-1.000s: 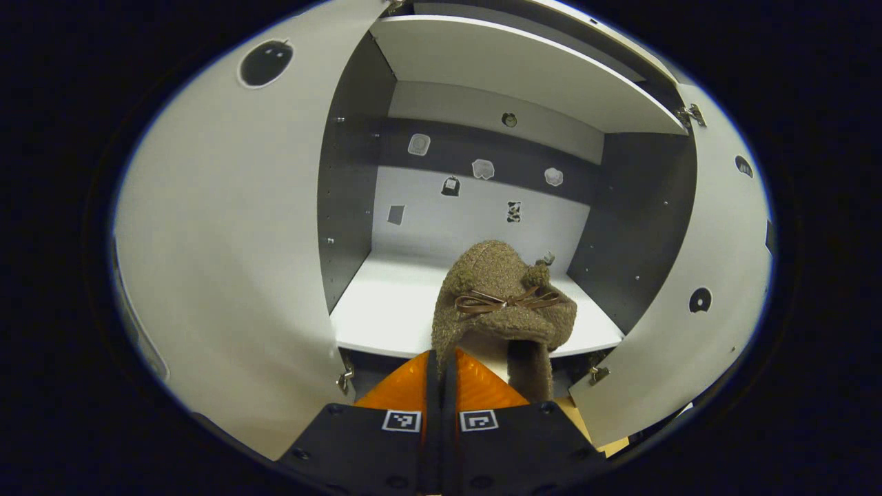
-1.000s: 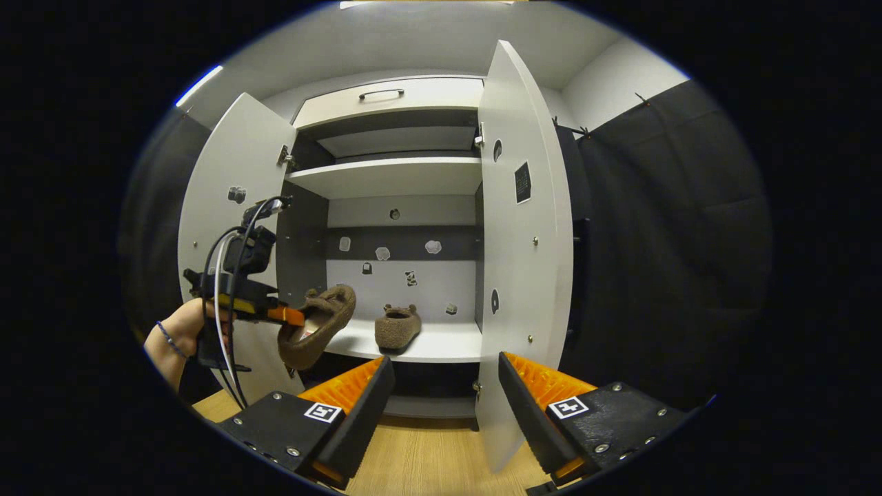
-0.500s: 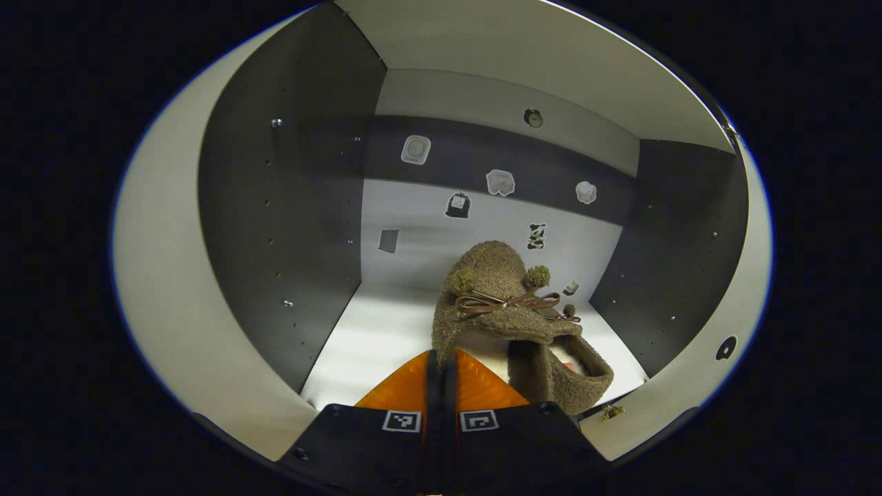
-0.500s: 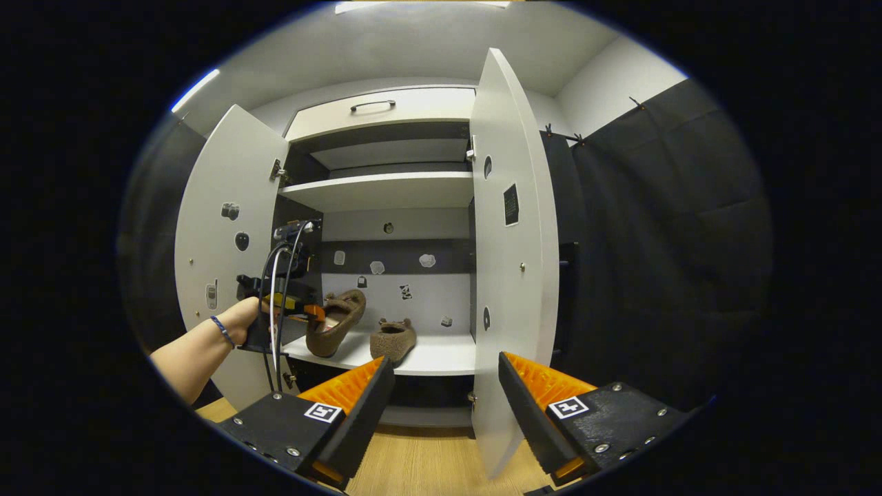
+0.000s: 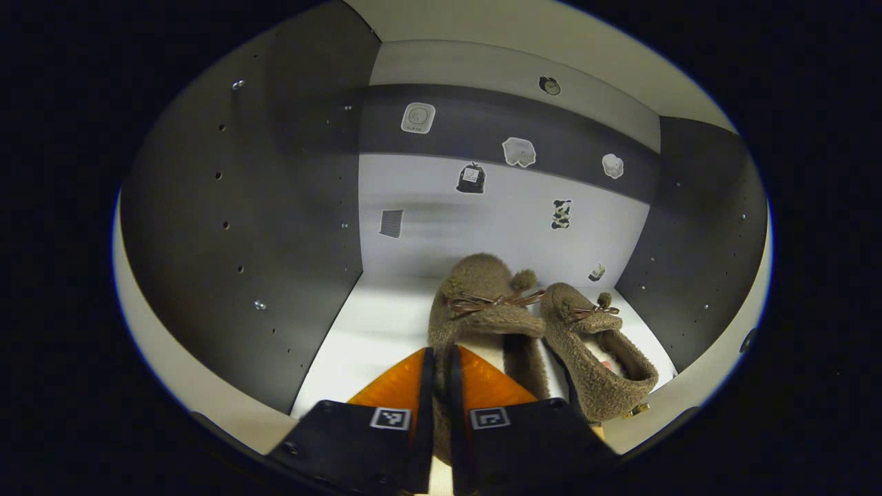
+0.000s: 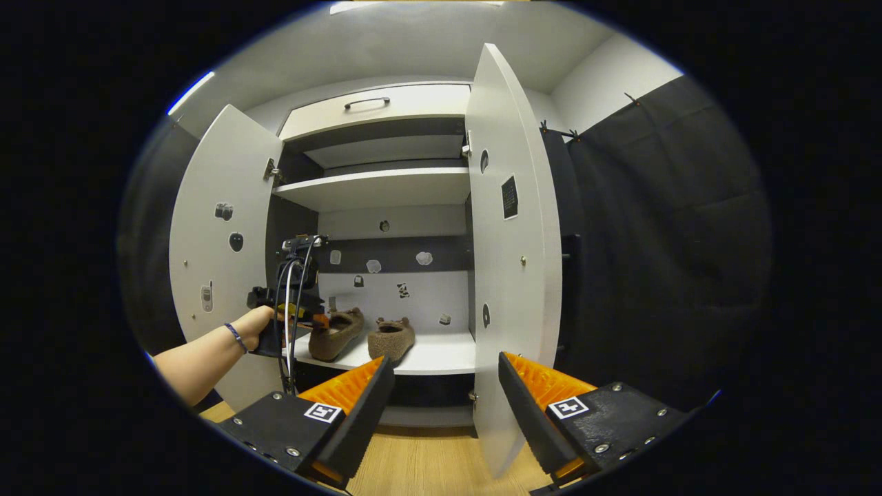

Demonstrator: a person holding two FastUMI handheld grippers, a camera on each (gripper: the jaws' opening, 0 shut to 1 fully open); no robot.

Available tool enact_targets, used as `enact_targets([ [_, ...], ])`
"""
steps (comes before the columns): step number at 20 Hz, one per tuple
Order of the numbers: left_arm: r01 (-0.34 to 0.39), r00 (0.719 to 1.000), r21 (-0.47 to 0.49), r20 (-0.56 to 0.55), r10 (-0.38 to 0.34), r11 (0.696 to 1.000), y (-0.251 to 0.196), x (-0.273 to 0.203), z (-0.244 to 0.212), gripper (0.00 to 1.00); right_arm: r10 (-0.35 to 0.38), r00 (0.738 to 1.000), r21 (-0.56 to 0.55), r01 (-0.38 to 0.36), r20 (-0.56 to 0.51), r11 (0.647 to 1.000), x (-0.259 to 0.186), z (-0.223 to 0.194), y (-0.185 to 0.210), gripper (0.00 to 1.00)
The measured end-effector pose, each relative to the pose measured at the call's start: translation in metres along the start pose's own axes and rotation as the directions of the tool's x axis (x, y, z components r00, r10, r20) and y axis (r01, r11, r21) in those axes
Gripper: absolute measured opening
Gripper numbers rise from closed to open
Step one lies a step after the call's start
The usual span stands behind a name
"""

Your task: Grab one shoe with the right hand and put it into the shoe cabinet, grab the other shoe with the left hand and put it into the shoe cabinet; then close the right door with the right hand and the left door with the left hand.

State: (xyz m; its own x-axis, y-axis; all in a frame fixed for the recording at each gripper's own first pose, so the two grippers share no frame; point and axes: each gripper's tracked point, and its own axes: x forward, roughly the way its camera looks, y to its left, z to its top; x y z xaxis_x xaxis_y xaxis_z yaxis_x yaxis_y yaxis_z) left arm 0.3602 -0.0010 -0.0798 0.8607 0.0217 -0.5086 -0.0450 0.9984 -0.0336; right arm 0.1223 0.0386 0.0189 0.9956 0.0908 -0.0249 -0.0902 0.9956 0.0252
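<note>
And the left claw point(image 5: 439, 358) has pushed right into the shoe cabinet point(image 6: 386, 186) now — a second ago the left door and the shelf edge framed its view, and now it's all dark side walls and the back panel. The second shoe point(image 5: 482, 306) has come down with it: it hung tilted out in front of the opening, and in the right gripper view it now looks level, sole on or just above the bottom shelf point(image 5: 375, 331), though I can't quite tell if it's touching. The left claw's fingers are nearly together, pinching the shoe's heel rim. Just beside it, to the right, sits the first shoe point(image 5: 596, 351), already parked on that shelf, the pair almost side by side. The right claw point(image 6: 441, 386) hangs back outside, spread wide with nothing in it, in front of the right door point(image 6: 513, 275), which stands open; the left door point(image 6: 220, 248) is open too. So placement looks all but done: next call would be a release and a clean withdrawal, then the doors, right first.
</note>
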Motion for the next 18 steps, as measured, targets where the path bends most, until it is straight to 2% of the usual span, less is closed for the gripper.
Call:
enact_targets([
  [2,-0.008,0.999,0.027,0.051,0.007,1.0,-0.001,-0.014,0.015,0.18,0.001,1.0,0.003,-0.001,-0.005,1.0,-0.001,-0.002,0.0,0.93],
  [3,-0.016,0.998,0.046,0.069,0.012,0.999,0.0,-0.026,0.025,0.24,0.002,1.0,0.006,-0.002,-0.008,1.0,-0.002,-0.002,0.001,0.98],
  [4,-0.012,0.996,0.057,0.093,0.007,0.998,-0.002,-0.035,0.028,0.3,0.004,1.0,0.008,-0.004,-0.007,1.0,-0.003,-0.002,0.001,0.93],
  [5,-0.014,0.993,0.062,0.119,0.007,0.998,-0.004,-0.049,0.036,0.4,0.006,1.0,0.01,-0.005,-0.007,1.0,-0.004,-0.002,0.002,0.93],
  [6,-0.006,0.99,0.063,0.144,-0.003,0.998,-0.006,-0.061,0.041,0.47,0.008,1.0,0.011,-0.008,-0.007,1.0,-0.005,-0.001,0.002,0.97],
  [7,-0.002,0.986,0.06,0.168,-0.009,0.998,-0.008,-0.075,0.046,0.6,0.012,1.0,0.012,-0.012,-0.006,1.0,-0.007,-0.001,0.003,0.97],
  [8,0.004,0.982,0.06,0.19,-0.015,0.998,-0.008,-0.093,0.049,0.58,0.015,1.0,0.011,-0.015,-0.006,1.0,-0.009,0.0,0.003,0.93],
  [11,0.011,0.966,0.065,0.256,-0.027,0.998,-0.009,-0.144,0.053,0.58,0.02,1.0,0.008,-0.02,-0.004,1.0,-0.015,0.002,0.002,0.93],
  [12,0.011,0.962,0.078,0.272,-0.031,0.997,-0.011,-0.16,0.052,0.64,0.025,1.0,0.009,-0.025,-0.007,1.0,-0.018,0.001,0.001,0.93],
  [13,0.009,0.959,0.095,0.281,-0.036,0.995,-0.012,-0.175,0.051,0.87,0.033,0.999,0.01,-0.033,-0.008,0.999,-0.02,0.001,0.001,0.93],
  [14,0.007,0.953,0.11,0.3,-0.04,0.994,-0.015,-0.188,0.049,0.94,0.036,0.999,0.008,-0.036,-0.011,0.999,-0.022,0.0,0.0,0.93],
  [15,0.007,0.947,0.124,0.319,-0.046,0.992,-0.018,-0.203,0.047,0.9,0.032,0.999,0.004,-0.032,-0.015,0.999,-0.023,-0.001,-0.004,0.93],
  [16,0.008,0.939,0.134,0.339,-0.054,0.991,-0.021,-0.218,0.047,0.91,0.024,1.0,0.005,-0.024,-0.016,1.0,-0.024,-0.002,-0.009,0.98],
  [17,0.014,0.931,0.143,0.358,-0.065,0.99,-0.026,-0.232,0.046,0.91,0.02,1.0,0.007,-0.02,-0.015,1.0,-0.026,-0.001,-0.011,0.93],
  [18,0.019,0.924,0.147,0.374,-0.073,0.989,-0.029,-0.244,0.044,0.94,0.016,1.0,0.007,-0.016,-0.01,1.0,-0.029,-0.001,-0.015,0.93],
])
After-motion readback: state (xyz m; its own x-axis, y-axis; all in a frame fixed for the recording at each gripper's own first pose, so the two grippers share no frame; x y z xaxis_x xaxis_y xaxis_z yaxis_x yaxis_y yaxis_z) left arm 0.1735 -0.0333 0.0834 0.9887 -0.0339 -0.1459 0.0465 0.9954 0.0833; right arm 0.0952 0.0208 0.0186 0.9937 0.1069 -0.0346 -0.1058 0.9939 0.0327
